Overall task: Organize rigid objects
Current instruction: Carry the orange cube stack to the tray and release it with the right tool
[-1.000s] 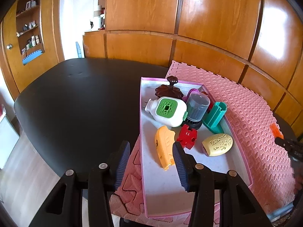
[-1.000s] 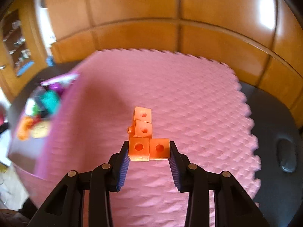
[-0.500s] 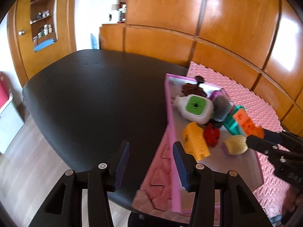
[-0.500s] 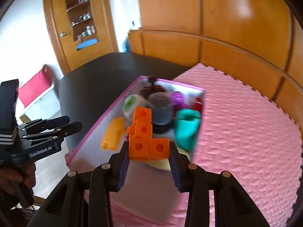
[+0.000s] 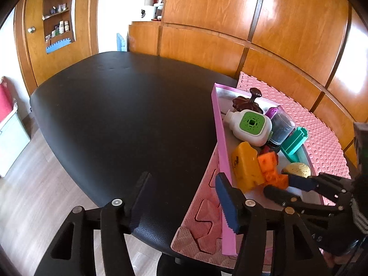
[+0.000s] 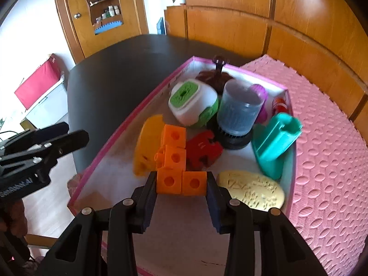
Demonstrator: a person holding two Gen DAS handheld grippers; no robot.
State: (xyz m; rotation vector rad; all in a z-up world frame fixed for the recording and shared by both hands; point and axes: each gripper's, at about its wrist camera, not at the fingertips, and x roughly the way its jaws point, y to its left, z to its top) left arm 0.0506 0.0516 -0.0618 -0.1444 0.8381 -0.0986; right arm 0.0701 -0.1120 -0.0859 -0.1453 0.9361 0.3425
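Right wrist view, as I log it: my right gripper (image 6: 181, 184) clamped on the orange block piece (image 6: 176, 161) above the pink tray (image 6: 128, 119), then yellow cheese (image 6: 147, 147), white-green bottle (image 6: 193, 101); left gripper (image 5: 181, 197) just opening, jaws empty.

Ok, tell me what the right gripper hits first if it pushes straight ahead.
Probably the red puzzle-shaped piece: the orange block cluster held by the right gripper leads, almost against it. Depth is unclear.
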